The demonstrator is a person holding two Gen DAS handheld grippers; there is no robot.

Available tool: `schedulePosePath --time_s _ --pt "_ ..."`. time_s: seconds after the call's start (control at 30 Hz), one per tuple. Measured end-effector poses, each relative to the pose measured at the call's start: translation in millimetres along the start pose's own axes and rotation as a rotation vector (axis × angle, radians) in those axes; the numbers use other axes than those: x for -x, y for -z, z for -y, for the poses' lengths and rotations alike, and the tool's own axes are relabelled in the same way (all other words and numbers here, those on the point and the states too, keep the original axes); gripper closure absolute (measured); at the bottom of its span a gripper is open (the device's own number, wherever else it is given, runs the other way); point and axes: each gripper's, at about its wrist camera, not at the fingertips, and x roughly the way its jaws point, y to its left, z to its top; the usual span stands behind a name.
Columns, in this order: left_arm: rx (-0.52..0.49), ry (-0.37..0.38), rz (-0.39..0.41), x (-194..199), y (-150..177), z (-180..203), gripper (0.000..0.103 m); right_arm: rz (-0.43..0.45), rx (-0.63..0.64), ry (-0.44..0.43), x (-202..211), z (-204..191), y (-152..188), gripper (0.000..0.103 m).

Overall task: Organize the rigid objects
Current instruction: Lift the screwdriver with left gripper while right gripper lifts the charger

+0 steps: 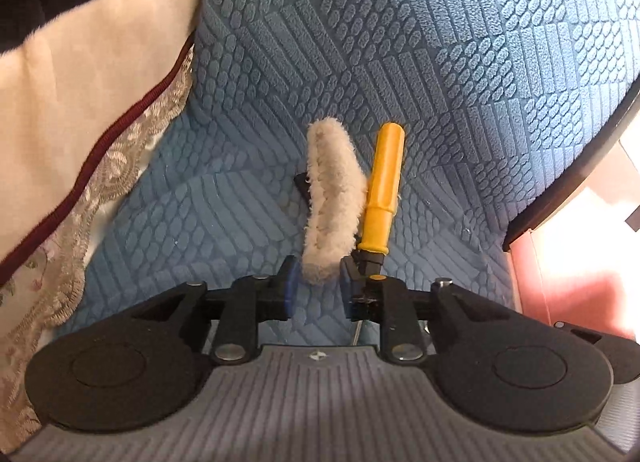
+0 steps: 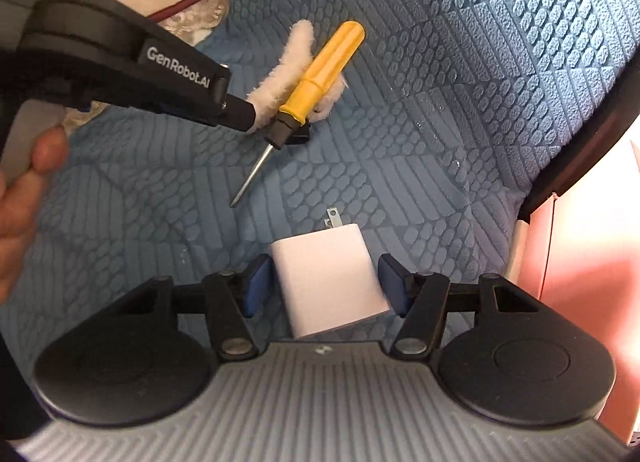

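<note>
Right claw (image 2: 324,286) spread around white charger (image 2: 328,282); left claw (image 1: 318,286) spread, casing reads "GenRobot.AI".

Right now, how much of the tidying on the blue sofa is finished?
Nothing looks put away yet. The yellow-handled screwdriver and fluffy cream brush lie side by side on the blue textured cover. The left gripper is open around the brush's near end, not squeezing. The right gripper is open with the white plug-in charger between its fingers. All three things remain to be sorted; no box or tray shows.
</note>
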Motion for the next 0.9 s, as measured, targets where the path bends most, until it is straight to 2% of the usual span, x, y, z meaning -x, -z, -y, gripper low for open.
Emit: schedulePosePath --time_s 0.07,0.37,0.43,0.47,0.5,0.63,0.9 --pt "-0.016 -0.011 0.009 -0.4 -0.2 1.9 0.068 0.001 0.005 0.0 -0.3 -0.4 -0.2 0.043" --pt "-0.125 -0.061 -0.009 -19.3 -0.7 16.2 0.068 0.011 0.03 0.007 0.6 -3.5 0.7 0.043" --pt "-0.143 -0.101 0.012 -21.5 -0.2 17.1 0.07 0.013 0.038 0.01 0.6 -4.1 0.3 0.043" --pt "-0.15 -0.113 0.023 -21.7 -0.1 17.5 0.078 0.014 0.042 0.01 0.8 -5.1 0.5 0.043" --pt "-0.146 -0.117 0.028 -21.9 -0.1 17.4 0.082 0.021 0.044 0.028 0.8 -6.0 0.5 0.043" --pt "-0.127 -0.114 0.056 -15.0 -1.5 15.6 0.085 0.029 0.062 0.027 0.7 -8.6 0.9 0.043" --pt "-0.098 -0.08 0.092 10.3 -2.5 19.9 0.087 0.057 0.007 0.018 9.6 -7.2 1.8 0.045"
